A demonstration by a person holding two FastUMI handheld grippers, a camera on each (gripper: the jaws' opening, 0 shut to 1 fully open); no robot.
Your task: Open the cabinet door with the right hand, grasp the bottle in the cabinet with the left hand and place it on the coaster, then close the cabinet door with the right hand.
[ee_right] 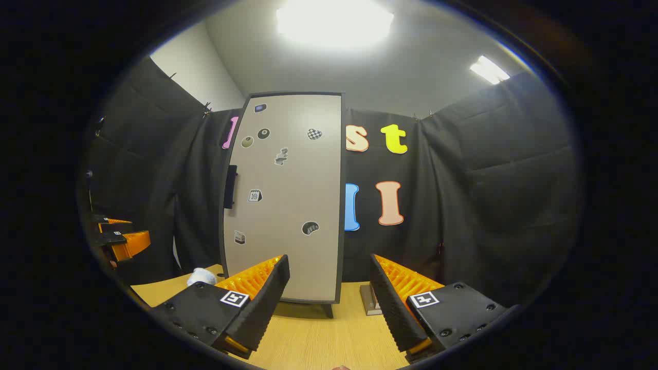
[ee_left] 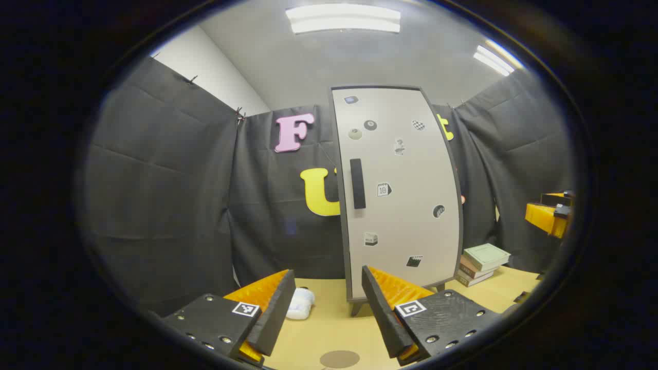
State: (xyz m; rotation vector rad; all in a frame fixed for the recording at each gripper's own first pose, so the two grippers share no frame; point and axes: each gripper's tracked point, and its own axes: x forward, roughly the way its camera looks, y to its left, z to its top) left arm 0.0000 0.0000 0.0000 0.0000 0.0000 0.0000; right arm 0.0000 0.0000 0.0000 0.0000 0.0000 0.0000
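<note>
Worktop point(ee_left: 329, 318) carrying shut cabinet point(ee_left: 398, 190) at frame centre; both tongs, left point(ee_left: 324, 313) and right point(ee_right: 329, 303), hanging released, facing door handle point(ee_left: 357, 183) for opening.

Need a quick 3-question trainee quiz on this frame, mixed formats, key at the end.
1. True or false: the cabinet door is shut.
2. Multiple choice: what lies on the table right of the cabinet in the left gripper view? A) stack of books B) a plate C) a kettle
3. Fill in: the left gripper and the right gripper each hold ____.

Key: 1 true. 2 A, the stack of books. 3 nothing; both are open.
</note>
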